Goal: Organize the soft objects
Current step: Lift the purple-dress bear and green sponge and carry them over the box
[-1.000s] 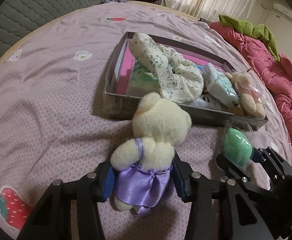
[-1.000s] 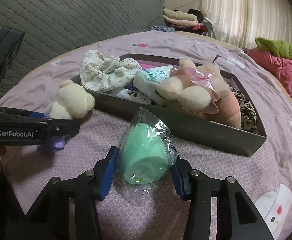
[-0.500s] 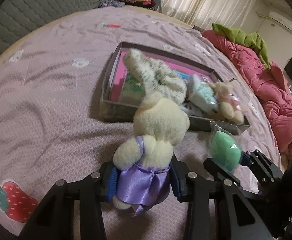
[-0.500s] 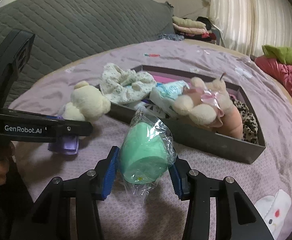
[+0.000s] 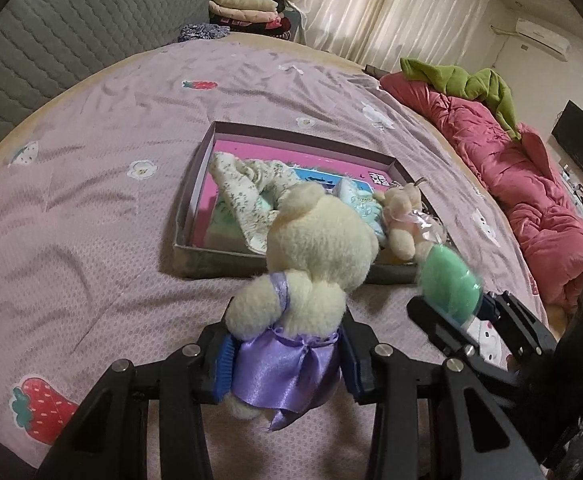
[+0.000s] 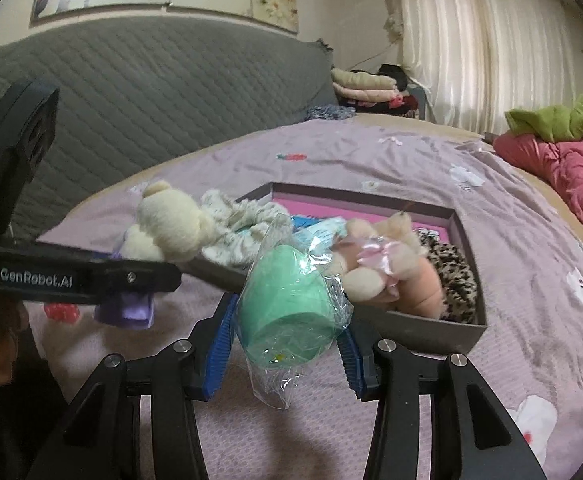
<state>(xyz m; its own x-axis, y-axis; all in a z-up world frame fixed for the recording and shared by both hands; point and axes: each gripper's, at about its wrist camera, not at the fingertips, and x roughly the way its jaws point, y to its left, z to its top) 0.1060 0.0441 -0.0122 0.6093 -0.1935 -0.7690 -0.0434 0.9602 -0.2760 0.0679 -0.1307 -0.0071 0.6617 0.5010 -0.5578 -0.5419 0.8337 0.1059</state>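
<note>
Both loads ride above the lilac bedsheet (image 5: pixel 91 200): our left gripper (image 5: pixel 285 364) clamps the cream plush bear in purple satin (image 5: pixel 307 276), our right gripper (image 6: pixel 287 336) the cellophane-wrapped mint-green sponge (image 6: pixel 287 300). We carry both over the grey shallow box's (image 5: pixel 195 196) wall before letting go.

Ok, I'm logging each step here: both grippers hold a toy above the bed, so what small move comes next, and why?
Probably carry both forward over the tray. The left gripper clamps the cream bear and the right gripper the wrapped green sponge, both short of the tray's near wall, where other soft things already lie.
</note>
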